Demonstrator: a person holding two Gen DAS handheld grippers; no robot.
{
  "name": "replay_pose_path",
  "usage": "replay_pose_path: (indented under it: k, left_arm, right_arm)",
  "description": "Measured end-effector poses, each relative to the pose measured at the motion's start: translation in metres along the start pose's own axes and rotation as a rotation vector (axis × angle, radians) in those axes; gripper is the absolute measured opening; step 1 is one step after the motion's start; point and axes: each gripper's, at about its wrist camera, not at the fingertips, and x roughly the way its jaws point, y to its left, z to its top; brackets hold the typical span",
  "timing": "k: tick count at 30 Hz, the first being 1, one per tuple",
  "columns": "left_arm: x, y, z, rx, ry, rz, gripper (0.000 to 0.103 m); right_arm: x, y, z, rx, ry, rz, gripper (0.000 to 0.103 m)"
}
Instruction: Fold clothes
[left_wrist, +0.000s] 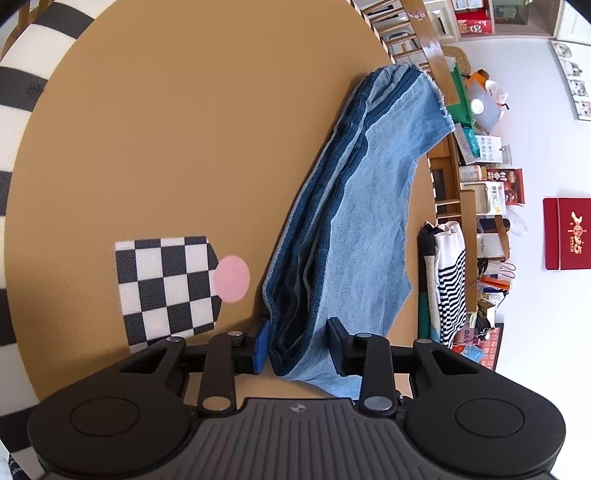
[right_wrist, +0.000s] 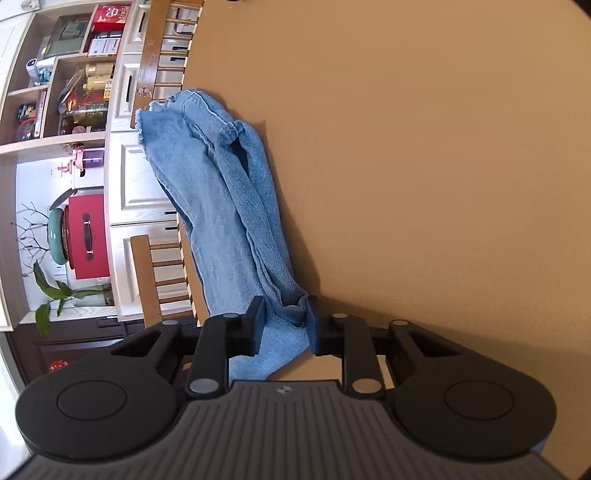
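A pair of light blue jeans (left_wrist: 354, 221) lies stretched along the edge of a tan table (left_wrist: 184, 129), with its frayed hem at the far end. My left gripper (left_wrist: 297, 341) has its fingers on either side of a bunched end of the jeans and grips it. In the right wrist view the jeans (right_wrist: 229, 206) run away from me along the table edge (right_wrist: 406, 166). My right gripper (right_wrist: 284, 325) is shut on the near bunched end of the denim.
A black-and-white checkered mat (left_wrist: 166, 288) with a pink circle (left_wrist: 232, 278) lies on the table left of the jeans. Wooden chairs (right_wrist: 155, 280) stand by the table edge. Striped clothes (left_wrist: 450, 280) hang beyond it. Shelves and cabinets (right_wrist: 74, 92) fill the background.
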Motion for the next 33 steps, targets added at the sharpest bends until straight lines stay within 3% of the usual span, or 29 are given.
replay_pose_path:
  k: [3,7,11,14,19,24,27,29,33]
  left_arm:
    - [0.001,0.000,0.000,0.002,0.001,0.008,0.033]
    - [0.002,-0.004,0.000,0.035,-0.001,0.048,0.018]
    - [-0.008,-0.021,-0.005,0.085,0.016,0.088,0.016]
    - [-0.033,-0.028,-0.019,0.071,0.074,0.067,0.015]
    - [-0.077,-0.040,-0.044,0.043,0.171,0.027,0.015]
    - [-0.137,-0.069,-0.060,-0.013,0.194,-0.112,0.016]
    - [-0.138,-0.083,-0.041,-0.042,0.171,-0.155,0.016]
    - [-0.118,-0.087,-0.017,-0.114,0.158,-0.177,0.016]
    - [-0.069,-0.092,0.039,-0.226,0.082,-0.130,0.016]
  right_arm:
    - [-0.001,-0.001,-0.002,-0.033,-0.013,-0.001,0.020]
    - [0.002,0.022,-0.010,-0.197,-0.036,-0.088,0.014]
    - [-0.012,0.044,-0.013,-0.263,-0.019,-0.054,0.013]
    - [-0.030,0.063,-0.020,-0.342,0.005,-0.057,0.013]
    - [-0.082,0.080,-0.049,-0.273,0.061,0.015,0.013]
    - [-0.136,0.119,-0.074,-0.244,0.060,0.134,0.012]
    - [-0.126,0.156,-0.055,-0.318,0.038,0.161,0.012]
    - [-0.103,0.173,-0.028,-0.339,0.025,0.156,0.012]
    - [-0.040,0.179,0.033,-0.267,-0.007,0.099,0.012]
